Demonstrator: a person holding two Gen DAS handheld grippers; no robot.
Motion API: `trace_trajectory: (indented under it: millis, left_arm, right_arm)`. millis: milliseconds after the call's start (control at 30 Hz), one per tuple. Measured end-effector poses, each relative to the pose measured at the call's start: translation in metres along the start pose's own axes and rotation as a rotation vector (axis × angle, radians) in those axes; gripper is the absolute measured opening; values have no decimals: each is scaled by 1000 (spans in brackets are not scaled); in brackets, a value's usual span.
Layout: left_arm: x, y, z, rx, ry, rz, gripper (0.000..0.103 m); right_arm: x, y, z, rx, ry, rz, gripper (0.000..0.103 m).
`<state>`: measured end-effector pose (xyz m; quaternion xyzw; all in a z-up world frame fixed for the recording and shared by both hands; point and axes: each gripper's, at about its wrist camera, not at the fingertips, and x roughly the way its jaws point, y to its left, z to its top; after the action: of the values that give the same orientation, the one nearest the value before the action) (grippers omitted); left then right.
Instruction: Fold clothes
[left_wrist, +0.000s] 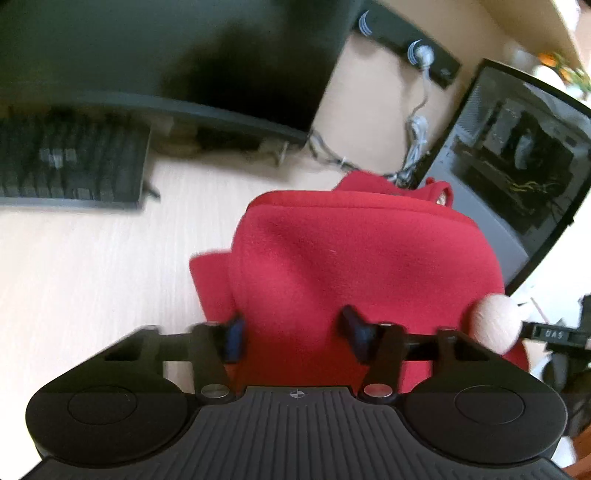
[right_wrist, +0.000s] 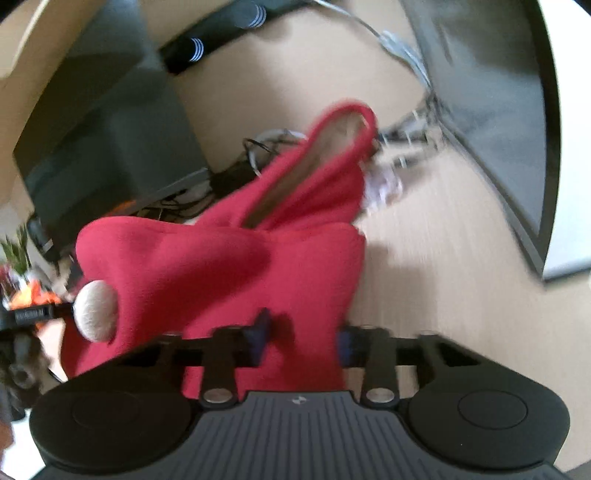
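A thick red fleece garment (left_wrist: 351, 258) lies bunched in front of me on the pale wooden desk (left_wrist: 92, 266). In the left wrist view it fills the gap between the fingers (left_wrist: 234, 334) of my left gripper (left_wrist: 295, 330), which is shut on its near edge. From the right wrist camera the same garment (right_wrist: 221, 266) hangs raised above the desk (right_wrist: 443, 277), casting a shadow, with a loose open end (right_wrist: 347, 125) pointing away. My right gripper (right_wrist: 303, 336) is shut on the near part. A pale ball (left_wrist: 495, 325) on a black rod touches the cloth's side; it also shows in the right wrist view, pale ball (right_wrist: 96, 310).
A black keyboard (left_wrist: 70, 162) and a dark monitor (left_wrist: 166, 55) stand at the back left. A glass-sided computer case (left_wrist: 517, 158) is at the right, with white cables (left_wrist: 417, 136) and a black power strip (left_wrist: 406, 40) behind the garment.
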<state>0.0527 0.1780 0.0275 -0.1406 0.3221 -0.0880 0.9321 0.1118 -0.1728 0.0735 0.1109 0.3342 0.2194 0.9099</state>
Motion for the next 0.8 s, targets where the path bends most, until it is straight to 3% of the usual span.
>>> trace_trajectory:
  millis: [33, 67, 200, 300, 367, 433, 533, 633, 700, 800]
  left_arm:
    - [-6, -4, 1, 19, -20, 14, 24]
    - [-10, -5, 8, 33, -38, 25, 20]
    - [-15, -1, 39, 104, -109, 127, 20]
    - [9, 20, 46, 117, -87, 242, 20]
    - [30, 35, 38, 87, -28, 266, 24]
    - [43, 44, 26, 73, 18, 284, 29]
    - [41, 53, 24, 46, 11, 316, 29]
    - [22, 62, 38, -19, -34, 296, 36]
    - [2, 56, 50, -44, -104, 246, 47]
    - [-13, 32, 63, -30, -187, 134, 67]
  right_arm:
    - [-7, 7, 9, -43, -29, -12, 13]
    - [-12, 13, 20, -72, -62, -12, 13]
    - [-18, 27, 58, -187, -164, -40, 13]
    - [20, 17, 52, -246, -94, -148, 13]
    - [44, 5, 36, -238, -31, -204, 14]
    - [58, -7, 18, -206, 9, -235, 22]
    - [48, -13, 21, -180, -8, -244, 34]
    - [31, -14, 32, -167, -48, -238, 47]
    - [27, -7, 39, -171, -84, -207, 48]
    - [32, 9, 48, -185, -136, -127, 68]
